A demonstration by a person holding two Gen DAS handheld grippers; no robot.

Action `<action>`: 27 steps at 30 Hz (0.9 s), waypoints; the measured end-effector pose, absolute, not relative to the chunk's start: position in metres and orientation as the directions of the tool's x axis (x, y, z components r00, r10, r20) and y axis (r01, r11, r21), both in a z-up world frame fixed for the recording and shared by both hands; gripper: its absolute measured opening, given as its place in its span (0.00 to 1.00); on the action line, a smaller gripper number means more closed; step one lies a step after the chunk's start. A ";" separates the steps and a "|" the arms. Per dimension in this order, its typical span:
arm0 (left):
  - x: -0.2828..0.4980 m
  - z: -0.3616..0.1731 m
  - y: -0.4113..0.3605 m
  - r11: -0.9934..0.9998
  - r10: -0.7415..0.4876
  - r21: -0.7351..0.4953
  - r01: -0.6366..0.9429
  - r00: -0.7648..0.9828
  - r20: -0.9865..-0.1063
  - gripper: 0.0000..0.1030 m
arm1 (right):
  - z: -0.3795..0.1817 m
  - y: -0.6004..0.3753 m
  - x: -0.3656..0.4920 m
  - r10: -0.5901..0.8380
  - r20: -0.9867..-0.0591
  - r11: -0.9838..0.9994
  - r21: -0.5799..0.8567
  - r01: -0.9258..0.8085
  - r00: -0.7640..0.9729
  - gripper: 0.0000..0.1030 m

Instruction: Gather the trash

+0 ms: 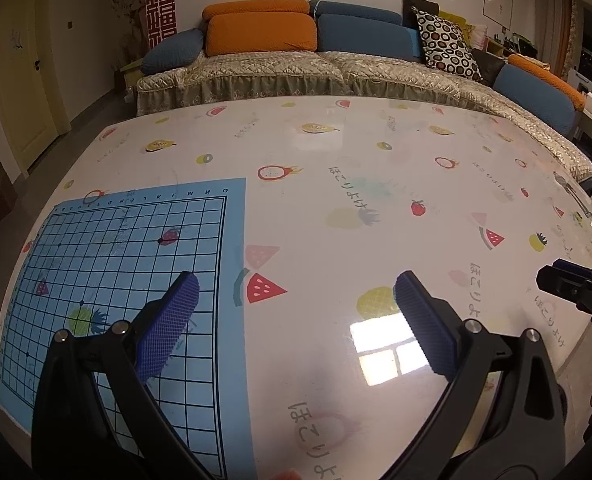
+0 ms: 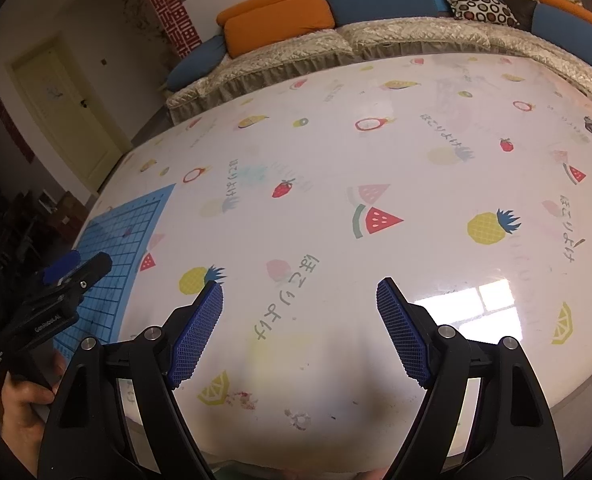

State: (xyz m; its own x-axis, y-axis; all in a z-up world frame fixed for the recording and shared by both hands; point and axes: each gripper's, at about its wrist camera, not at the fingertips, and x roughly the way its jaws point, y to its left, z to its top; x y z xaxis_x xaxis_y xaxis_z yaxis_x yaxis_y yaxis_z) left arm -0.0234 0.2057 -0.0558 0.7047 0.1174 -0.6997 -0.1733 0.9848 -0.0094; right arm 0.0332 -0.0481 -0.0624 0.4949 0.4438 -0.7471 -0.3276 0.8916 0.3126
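Both the left gripper (image 1: pixel 296 284) and right gripper (image 2: pixel 298 292) hold ribbed blue jaws apart, empty, above the glossy fruit-print table (image 1: pixel 336 200).

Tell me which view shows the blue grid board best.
The left wrist view: the blue grid board fills its lower left, with grid lines and edge letters readable. The right wrist view catches only a foreshortened part at the left, partly behind the left gripper.
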 end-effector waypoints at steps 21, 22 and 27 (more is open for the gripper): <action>-0.011 -0.060 0.207 0.980 0.154 0.012 -0.200 0.713 -0.684 0.93 | -0.071 -0.045 0.047 0.447 -0.756 0.890 0.324 -0.320 0.479 0.77; -0.011 -0.060 0.209 0.977 0.165 0.014 -0.214 0.709 -0.686 0.93 | -0.071 -0.045 0.047 0.447 -0.756 0.890 0.325 -0.319 0.478 0.77; -0.014 -0.057 0.216 0.972 0.165 -0.010 -0.234 0.712 -0.683 0.93 | -0.071 -0.045 0.047 0.452 -0.754 0.888 0.328 -0.322 0.477 0.77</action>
